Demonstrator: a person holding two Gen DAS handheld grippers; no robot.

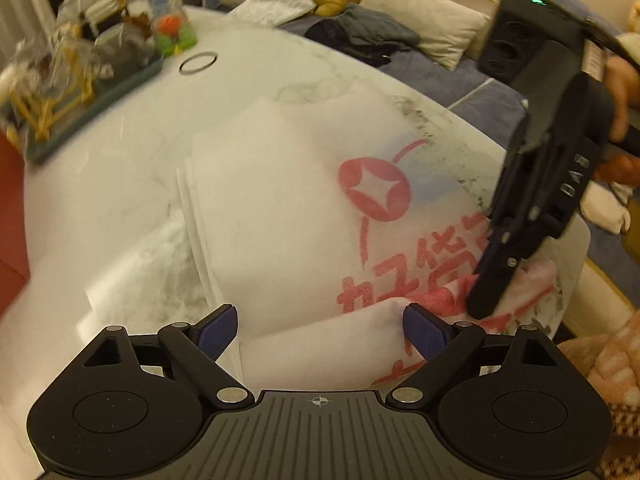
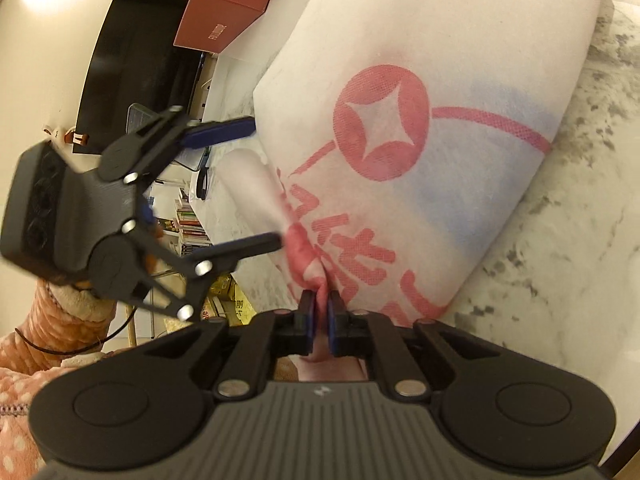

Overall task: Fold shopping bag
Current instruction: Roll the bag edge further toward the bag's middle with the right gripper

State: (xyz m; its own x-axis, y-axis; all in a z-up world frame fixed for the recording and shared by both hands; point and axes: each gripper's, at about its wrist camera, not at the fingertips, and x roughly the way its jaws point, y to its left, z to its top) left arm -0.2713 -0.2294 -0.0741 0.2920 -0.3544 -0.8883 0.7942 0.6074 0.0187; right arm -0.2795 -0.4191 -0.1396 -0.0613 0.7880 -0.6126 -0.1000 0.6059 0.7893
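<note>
Left wrist view: the left gripper (image 1: 320, 330) stands spread wide over a lifted flap of the shopping bag (image 1: 288, 184), which lies on the marble table (image 1: 120, 168). Nothing pins that flap; it may spring back.

Right wrist view: the right gripper (image 2: 320, 314) pinches a bunched corner of the bag (image 2: 440, 92) between pressed-together pads. Risk: a thin hold on slick fabric could slip, or a pull could drag the whole bag askew.

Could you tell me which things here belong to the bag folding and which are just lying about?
Job: shopping bag; right gripper, pinching its edge; left gripper, open.
Lying about: cluttered tray, ring, red box.
</note>
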